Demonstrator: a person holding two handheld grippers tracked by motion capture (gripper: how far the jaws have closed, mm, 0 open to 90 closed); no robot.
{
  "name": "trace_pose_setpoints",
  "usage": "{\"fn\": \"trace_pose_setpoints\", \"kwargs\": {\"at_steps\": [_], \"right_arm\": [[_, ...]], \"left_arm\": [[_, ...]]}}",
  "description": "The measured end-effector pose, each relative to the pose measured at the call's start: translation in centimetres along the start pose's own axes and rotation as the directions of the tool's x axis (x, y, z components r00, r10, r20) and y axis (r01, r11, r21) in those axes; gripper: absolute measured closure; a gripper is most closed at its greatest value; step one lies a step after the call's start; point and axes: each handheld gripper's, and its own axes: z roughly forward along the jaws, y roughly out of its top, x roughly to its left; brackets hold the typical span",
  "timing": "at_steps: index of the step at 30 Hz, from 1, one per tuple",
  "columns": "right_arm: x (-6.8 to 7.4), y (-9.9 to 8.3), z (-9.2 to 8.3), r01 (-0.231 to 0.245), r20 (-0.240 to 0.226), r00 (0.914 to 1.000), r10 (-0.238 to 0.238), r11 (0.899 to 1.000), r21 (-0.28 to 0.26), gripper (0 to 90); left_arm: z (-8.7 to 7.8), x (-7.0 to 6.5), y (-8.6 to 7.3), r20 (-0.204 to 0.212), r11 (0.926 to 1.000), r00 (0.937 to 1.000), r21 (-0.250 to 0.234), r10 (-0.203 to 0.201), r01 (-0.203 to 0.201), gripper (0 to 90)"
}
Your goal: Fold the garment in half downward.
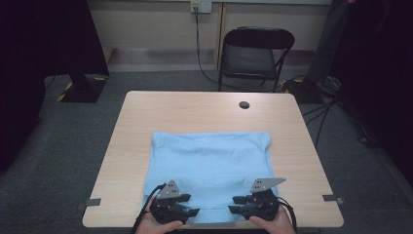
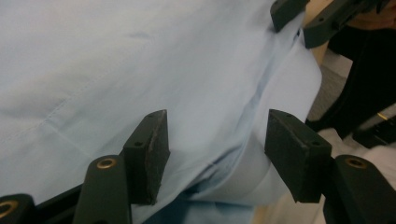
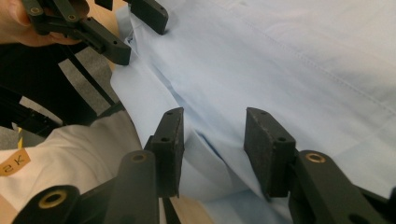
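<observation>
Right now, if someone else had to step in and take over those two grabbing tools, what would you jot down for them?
Left hand-held gripper: jaws apart, over the near edge of the light blue shirt, fabric between them but not pinched.
Right hand-held gripper: the same, jaws apart at the near edge.
The shirt lies folded on the wooden table, near edge close to the table's front.
Done: it looks folded once, with a layered edge by the jaws.
Left: probably further folds; nothing is gripped, so regrasp first.

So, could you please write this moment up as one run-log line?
left gripper: open over near hem | right gripper: open over near hem | light blue shirt: folded flat on table, not gripped
</observation>
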Motion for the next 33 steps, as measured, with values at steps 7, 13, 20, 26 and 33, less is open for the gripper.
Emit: {"fn": "trace_pose_setpoints", "kwargs": {"at_steps": [7,13,20,26,33], "right_arm": [[0.6,-1.0,0.5,0.017,0.036,0.9992,-0.017,1.0,0.022,56.4],[0.0,-0.7,0.0,-0.012,0.017,0.9998,0.012,1.0,-0.009,54.1],[-2.5,1.2,-2.5,-0.062,0.102,0.9916,0.08,0.984,-0.165,49.7],[-6.2,0.5,-2.3,-0.156,0.208,0.9597,0.189,0.974,-0.166,48.2],[-7.1,-0.3,-2.0,-0.189,0.242,0.9447,0.221,0.971,-0.146,43.5]], "left_arm": [[0.3,-0.3,-0.3,0.028,0.9992,0.9995,0.034,0.018,-0.019,41.2],[-1.2,0.9,0.6,0.039,0.9982,0.9992,-0.058,-0.01,0.013,36.7],[-2.6,4.9,1.6,-0.116,0.9899,0.987,-0.101,-0.112,0.1,38.4],[-2.8,8.5,0.7,-0.216,0.982,0.9596,-0.094,-0.18,0.163,39.8],[-2.9,9.6,-0.2,-0.276,0.9807,0.9415,-0.08,-0.194,0.178,38.7]]}}
